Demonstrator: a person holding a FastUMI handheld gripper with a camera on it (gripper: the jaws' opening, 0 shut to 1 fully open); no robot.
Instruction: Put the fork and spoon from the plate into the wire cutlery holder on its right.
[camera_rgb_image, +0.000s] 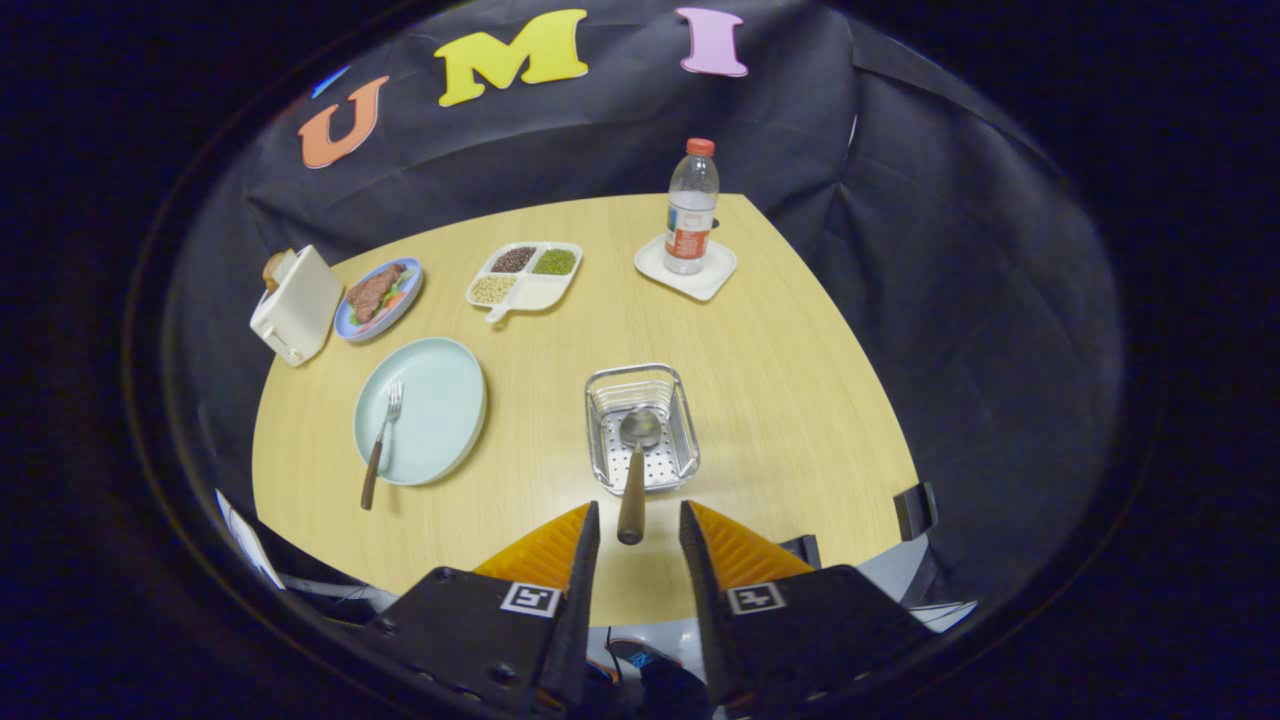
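Claw (640, 525) parted, fingers clear of the wooden handle between them, gripping nothing. One spoon (635, 470), bowl inside the one wire holder (641, 428), handle over its near rim. One fork (382, 442) on the pale plate (440, 410), left of the holder.

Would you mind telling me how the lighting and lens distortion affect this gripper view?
Gripper view: fisheye bends the table edges into curves; even overhead light, a mild bright patch near the wire holder; spoon and fork stay sharp; the open gripper fingers flank the spoon handle, apart from it.
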